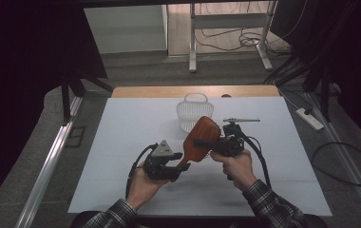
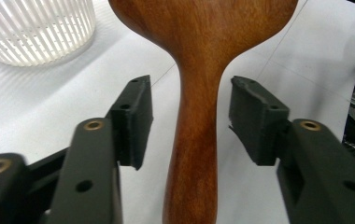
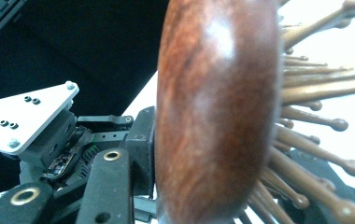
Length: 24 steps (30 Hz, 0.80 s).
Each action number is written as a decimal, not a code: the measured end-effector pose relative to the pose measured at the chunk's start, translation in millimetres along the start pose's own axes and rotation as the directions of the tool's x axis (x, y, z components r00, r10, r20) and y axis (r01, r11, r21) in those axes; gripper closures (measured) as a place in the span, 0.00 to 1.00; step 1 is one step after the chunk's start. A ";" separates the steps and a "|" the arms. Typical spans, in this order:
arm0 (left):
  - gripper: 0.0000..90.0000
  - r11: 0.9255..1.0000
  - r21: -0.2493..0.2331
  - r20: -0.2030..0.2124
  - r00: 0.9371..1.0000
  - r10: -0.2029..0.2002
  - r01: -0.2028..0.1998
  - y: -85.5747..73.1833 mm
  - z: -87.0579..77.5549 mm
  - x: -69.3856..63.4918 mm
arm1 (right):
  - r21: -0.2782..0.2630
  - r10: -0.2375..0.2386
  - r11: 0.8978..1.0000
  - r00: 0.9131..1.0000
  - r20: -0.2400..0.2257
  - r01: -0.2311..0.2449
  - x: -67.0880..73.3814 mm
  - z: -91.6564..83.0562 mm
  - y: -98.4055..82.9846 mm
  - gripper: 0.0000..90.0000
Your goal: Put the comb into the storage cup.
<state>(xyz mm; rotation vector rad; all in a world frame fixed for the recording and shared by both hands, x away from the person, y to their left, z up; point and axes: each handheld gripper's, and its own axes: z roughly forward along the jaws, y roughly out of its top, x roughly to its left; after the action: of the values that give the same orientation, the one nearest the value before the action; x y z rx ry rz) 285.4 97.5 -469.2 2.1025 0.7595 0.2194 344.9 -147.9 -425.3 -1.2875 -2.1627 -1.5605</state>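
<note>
1. The wooden hairbrush (image 1: 201, 140) is held above the white table (image 1: 121, 156), tilted, with its head toward the right gripper (image 1: 210, 143) and its handle toward the left gripper (image 1: 180, 168).
2. The right gripper is clamped on the brush head: in the right gripper view one pad presses the smooth wooden back (image 3: 213, 116), and the wooden bristle pins (image 3: 315, 121) face the opposite jaw.
3. The left gripper is released. In the left gripper view the brush handle (image 2: 196, 140) stands between its two pads with a clear gap on each side; neither pad touches it.
4. The white slatted basket (image 1: 195, 111) stands on the table beyond the jaws, apart from the brush; in the left gripper view it lies beyond the left jaw.
5. Each gripper is carried by a hand with a plaid sleeve.
</note>
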 end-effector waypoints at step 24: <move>0.10 0.999 0.022 0.065 0.997 -0.029 0.027 -6.5 -5.3 10.1 | 0.002 -0.109 0.994 0.993 0.042 0.109 5.2 -6.0 8.8 0.59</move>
<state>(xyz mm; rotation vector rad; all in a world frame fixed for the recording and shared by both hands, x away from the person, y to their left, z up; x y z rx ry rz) 288.4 110.0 -472.2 2.1072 0.7545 0.1270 346.2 -149.4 -413.6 -1.2326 -2.2946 -1.5872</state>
